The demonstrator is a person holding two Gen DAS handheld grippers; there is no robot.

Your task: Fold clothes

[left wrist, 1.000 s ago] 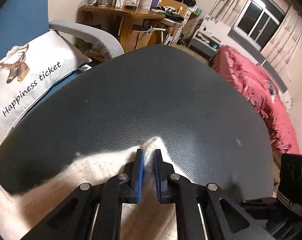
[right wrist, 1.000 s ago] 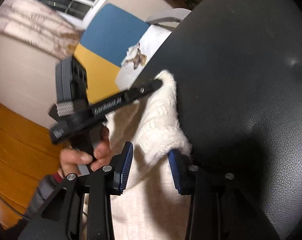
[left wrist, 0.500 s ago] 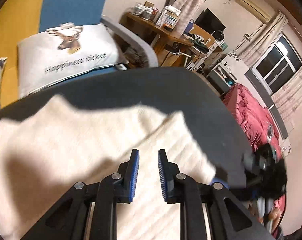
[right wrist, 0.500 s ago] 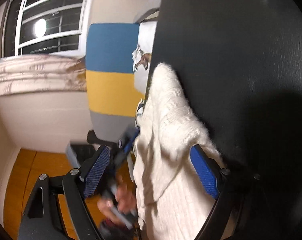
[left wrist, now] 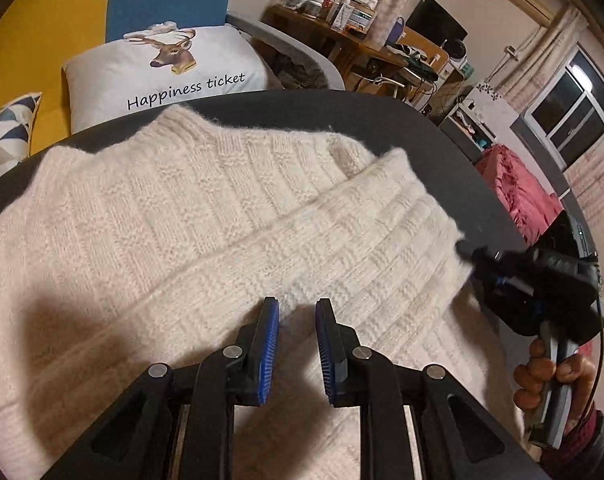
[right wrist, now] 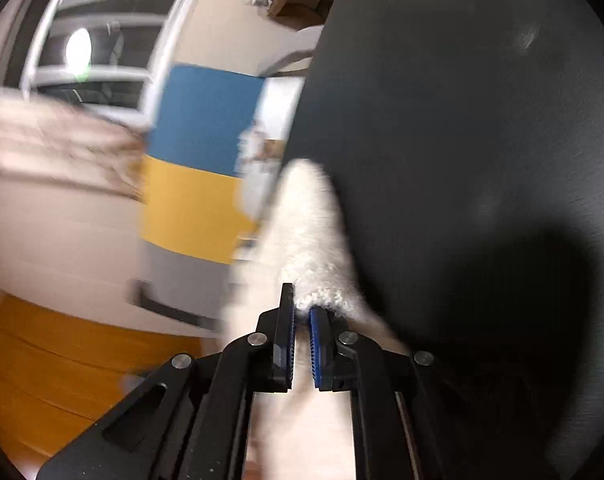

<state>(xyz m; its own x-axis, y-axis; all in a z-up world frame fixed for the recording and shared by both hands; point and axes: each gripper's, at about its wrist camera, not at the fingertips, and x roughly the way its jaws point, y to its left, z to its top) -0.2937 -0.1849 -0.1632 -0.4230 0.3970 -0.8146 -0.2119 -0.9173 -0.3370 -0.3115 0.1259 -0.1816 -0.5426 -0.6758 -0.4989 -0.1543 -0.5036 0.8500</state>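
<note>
- A cream knitted sweater point(left wrist: 206, 216) is spread over the near part of a dark round table point(left wrist: 441, 148), its ribbed collar pointing toward 11 o'clock in the left wrist view
- A sleeve point(left wrist: 341, 248) is laid slantwise across the body of the sweater, running from 7 o'clock up to 2 o'clock
- The left hand-held gripper point(left wrist: 296, 312) is held just above the sleeve with its blue pads apart; nothing is pinched between them
- In the right wrist view an edge of the sweater point(right wrist: 317, 240) is clamped by the right hand-held gripper point(right wrist: 300, 316), whose jaws have just been closed onto the knit after a wide spread
- The right hand-held gripper is also seen at 3 o'clock of the left wrist view, at the sleeve's outer edge, held in a person's hand point(left wrist: 549, 376)
- Beyond the table, at 11 o'clock, a white cushion point(left wrist: 162, 68) printed with a deer head is seen, and at 1 o'clock a cluttered wooden desk point(left wrist: 341, 36)
- A red bedspread point(left wrist: 517, 192) is seen at 3 o'clock
</note>
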